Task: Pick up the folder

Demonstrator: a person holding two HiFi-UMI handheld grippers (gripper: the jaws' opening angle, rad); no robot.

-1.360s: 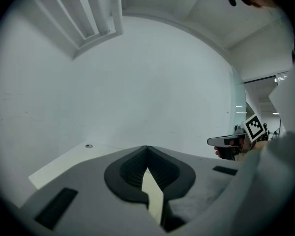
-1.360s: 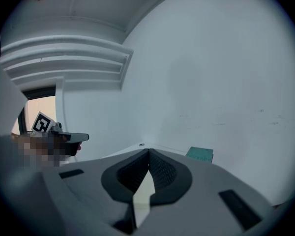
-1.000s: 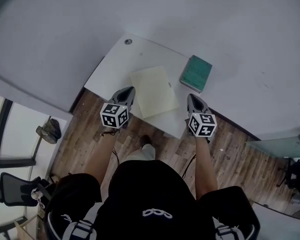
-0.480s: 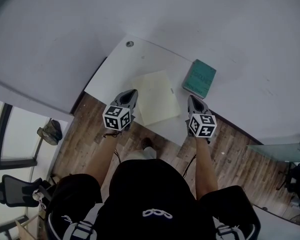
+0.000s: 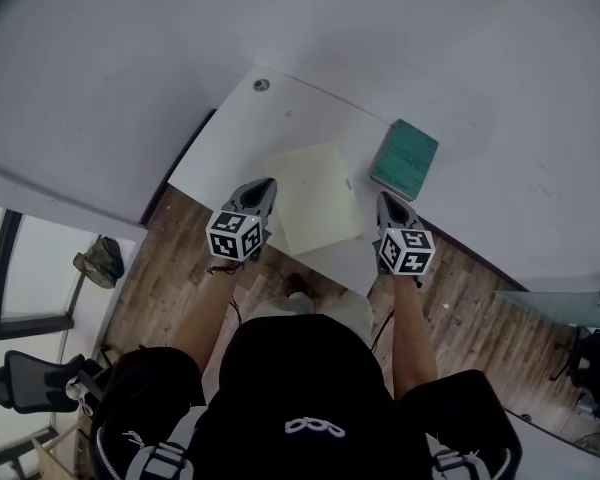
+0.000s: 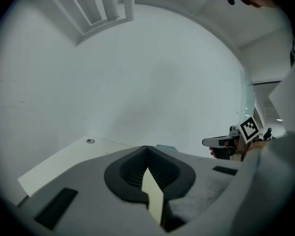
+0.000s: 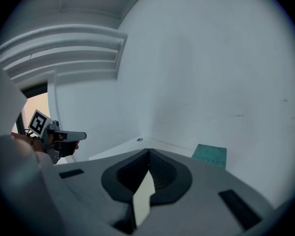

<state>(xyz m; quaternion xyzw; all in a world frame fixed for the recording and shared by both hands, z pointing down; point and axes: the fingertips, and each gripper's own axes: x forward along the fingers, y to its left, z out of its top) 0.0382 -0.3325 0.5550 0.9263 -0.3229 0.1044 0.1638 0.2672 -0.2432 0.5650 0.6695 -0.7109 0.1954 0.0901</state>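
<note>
A cream folder (image 5: 315,196) lies flat in the middle of the white table (image 5: 230,138). My left gripper (image 5: 262,185) hovers at the folder's left front edge, jaws shut with nothing in them. My right gripper (image 5: 385,199) is at the folder's right front corner, also shut and empty. In the left gripper view the closed tips (image 6: 147,147) point over the table, and a pale sliver of folder shows through the gap behind them. The right gripper view shows the same at its tips (image 7: 148,151).
A green book (image 5: 405,159) lies on the table at the right, beside the folder and close to the wall. A round cable hole (image 5: 261,85) marks the far left corner. An office chair (image 5: 20,378) and a bag (image 5: 98,263) stand on the wood floor at left.
Both grippers have edged forward and slightly down toward the table's near edge, one on each side of the folder. The folder and the book have not moved.
</note>
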